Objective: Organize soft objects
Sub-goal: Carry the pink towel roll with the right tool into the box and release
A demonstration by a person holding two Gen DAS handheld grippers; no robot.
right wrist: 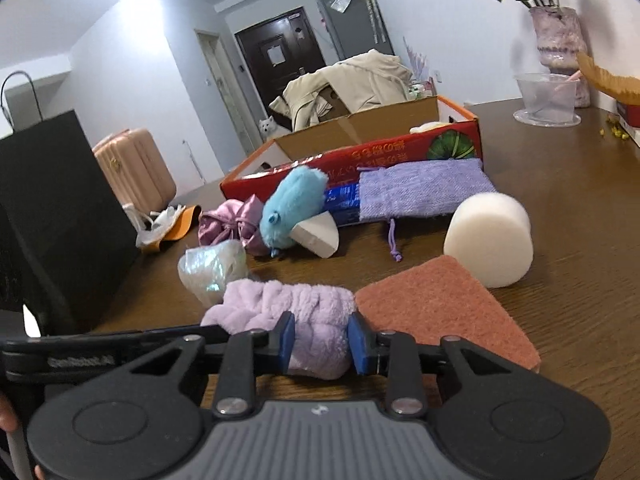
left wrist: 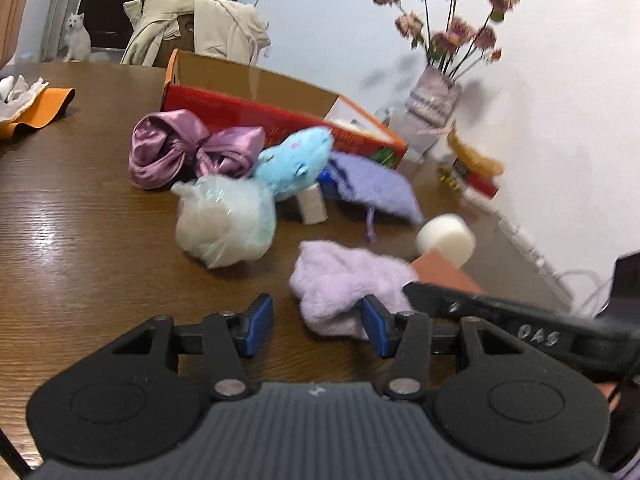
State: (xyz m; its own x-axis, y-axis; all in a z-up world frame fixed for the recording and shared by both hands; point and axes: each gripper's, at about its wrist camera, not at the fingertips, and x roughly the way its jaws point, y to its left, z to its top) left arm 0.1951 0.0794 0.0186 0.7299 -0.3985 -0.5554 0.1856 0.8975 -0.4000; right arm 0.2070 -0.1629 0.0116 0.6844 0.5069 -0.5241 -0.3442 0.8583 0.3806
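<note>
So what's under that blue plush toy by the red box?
The blue plush toy leans on a white foam wedge that props its lower end. Behind it stands the red box. Whatever lies beneath the toy's far side is hidden by its body.

**Two wrist cameras, low over one desk**

Each fisheye sits just behind its own fingers, tilted down across the desk (left wrist: 80, 208). The left view faces the wall with the vase (left wrist: 434, 100); the box (left wrist: 256, 108) lies ahead. The right view looks past the box (right wrist: 360, 160) to a dark door (right wrist: 280, 52). Both are close to the lilac plush (left wrist: 344, 284) (right wrist: 296, 312). Shared: plush, blue toy (left wrist: 296, 160) (right wrist: 288, 208), white cylinder (left wrist: 446, 238) (right wrist: 490, 240), box, vase (right wrist: 560, 36).
</note>
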